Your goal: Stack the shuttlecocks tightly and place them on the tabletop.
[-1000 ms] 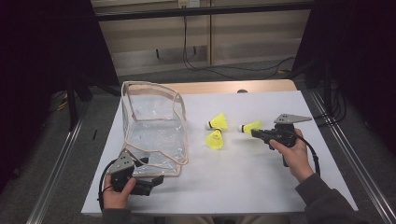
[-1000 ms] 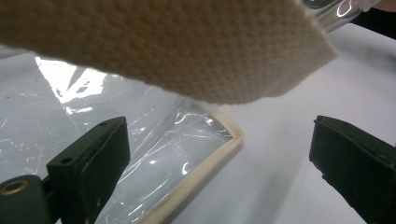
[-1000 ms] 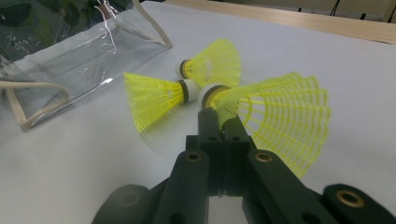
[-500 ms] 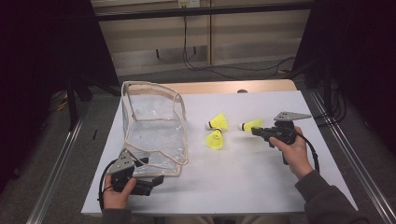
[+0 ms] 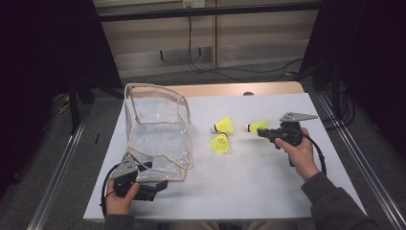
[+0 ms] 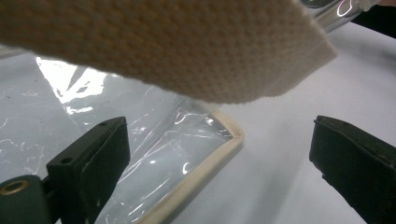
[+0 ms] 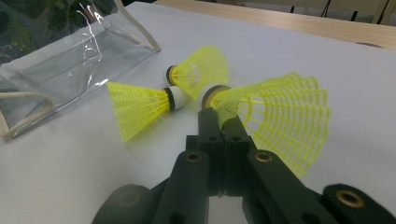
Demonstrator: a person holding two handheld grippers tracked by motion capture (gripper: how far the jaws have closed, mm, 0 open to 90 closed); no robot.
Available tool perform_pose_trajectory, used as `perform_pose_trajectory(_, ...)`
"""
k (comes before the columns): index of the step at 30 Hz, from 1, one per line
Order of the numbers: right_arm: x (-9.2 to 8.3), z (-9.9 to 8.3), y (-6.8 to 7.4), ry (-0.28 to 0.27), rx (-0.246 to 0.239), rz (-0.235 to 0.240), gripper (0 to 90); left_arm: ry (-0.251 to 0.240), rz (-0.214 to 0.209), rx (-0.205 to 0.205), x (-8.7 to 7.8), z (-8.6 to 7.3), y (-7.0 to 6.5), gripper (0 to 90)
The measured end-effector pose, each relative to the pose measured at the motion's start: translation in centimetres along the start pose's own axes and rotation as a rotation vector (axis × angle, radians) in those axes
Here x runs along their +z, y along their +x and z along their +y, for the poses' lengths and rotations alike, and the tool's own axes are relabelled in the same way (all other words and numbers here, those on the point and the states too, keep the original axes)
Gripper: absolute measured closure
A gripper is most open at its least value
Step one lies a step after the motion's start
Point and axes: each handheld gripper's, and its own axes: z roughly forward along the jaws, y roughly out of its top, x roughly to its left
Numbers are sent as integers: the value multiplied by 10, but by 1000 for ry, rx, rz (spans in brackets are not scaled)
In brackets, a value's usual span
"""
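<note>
At the near left corner of the white table, the left gripper lies low in the person's left hand, its 2 black jaws spread wide apart with nothing pressed between them. In the left gripper view, the cream-trimmed corner of the clear plastic pouch with cream fabric edging lies on the table between those jaws, nearer the left one, and a cream woven strap hangs close over the lens.

Farther in on the right side, the right gripper is clamped on the skirt of 1 yellow mesh-skirted plastic shuttlecock, its jaws pinched together. Just beyond it, 2 more yellow shuttlecocks lie on the table close together, between the held one and the pouch.
</note>
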Motion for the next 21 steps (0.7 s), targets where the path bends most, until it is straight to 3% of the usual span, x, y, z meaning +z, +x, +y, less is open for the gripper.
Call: perform_pose_trajectory(21, 5, 8, -4, -5, 2, -19, 893, -3, -2, 0, 0, 0, 0, 51)
